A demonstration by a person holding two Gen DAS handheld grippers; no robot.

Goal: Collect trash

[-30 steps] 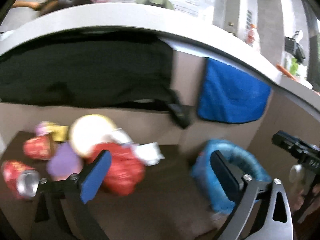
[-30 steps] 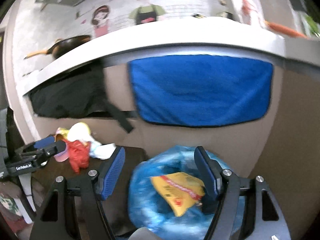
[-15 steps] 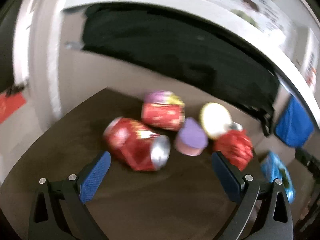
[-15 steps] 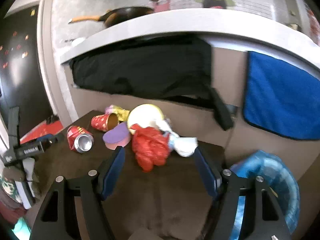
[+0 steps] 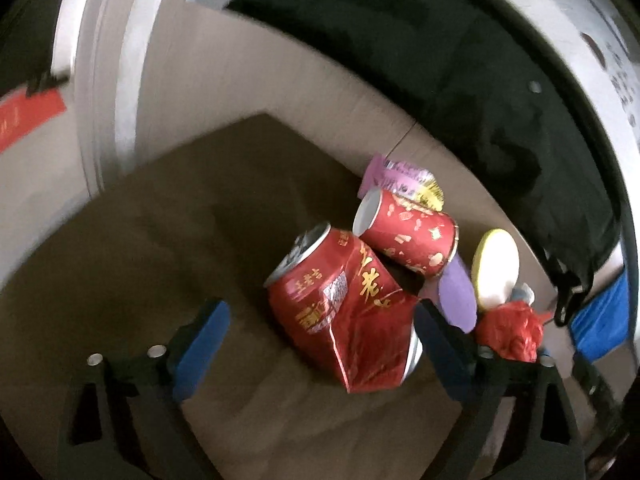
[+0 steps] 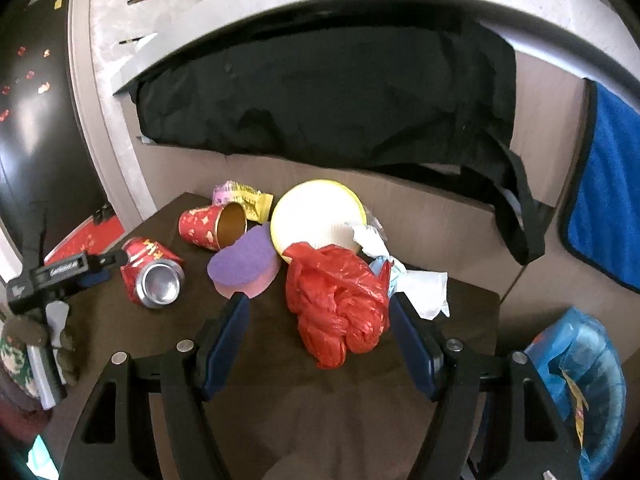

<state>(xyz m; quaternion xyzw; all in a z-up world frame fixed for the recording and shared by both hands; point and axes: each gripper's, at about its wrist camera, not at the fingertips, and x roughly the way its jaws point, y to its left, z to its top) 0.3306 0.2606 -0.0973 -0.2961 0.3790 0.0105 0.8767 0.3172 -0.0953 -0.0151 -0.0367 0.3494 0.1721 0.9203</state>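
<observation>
A crushed red drink can point(image 5: 344, 308) lies on the brown table point(image 5: 160, 260) between the fingers of my left gripper point(image 5: 320, 340). Its jaws are closing; the left pad point(image 5: 204, 340) is still apart from the can. Behind the can lie a red paper cup point(image 5: 408, 240) on its side and a purple-yellow wrapper point(image 5: 404, 180). In the right wrist view a crumpled red plastic bag point(image 6: 340, 300) sits between the open fingers of my right gripper point(image 6: 320, 336), not squeezed. The can point(image 6: 152, 276) lies at the left there.
A purple pad point(image 6: 244, 264), a yellow-rimmed lid point(image 6: 316, 216) and white tissue point(image 6: 424, 288) crowd the red bag. A blue trash bag point(image 6: 580, 380) holding a yellow wrapper stands off the table's right edge. Black cloth point(image 6: 320, 100) and a blue towel point(image 6: 612, 184) hang from the counter.
Both views swung left from the blue trash bag to the pile. My left gripper rolled, dropped to the can and narrowed a little. My right gripper closed in on the red bag.
</observation>
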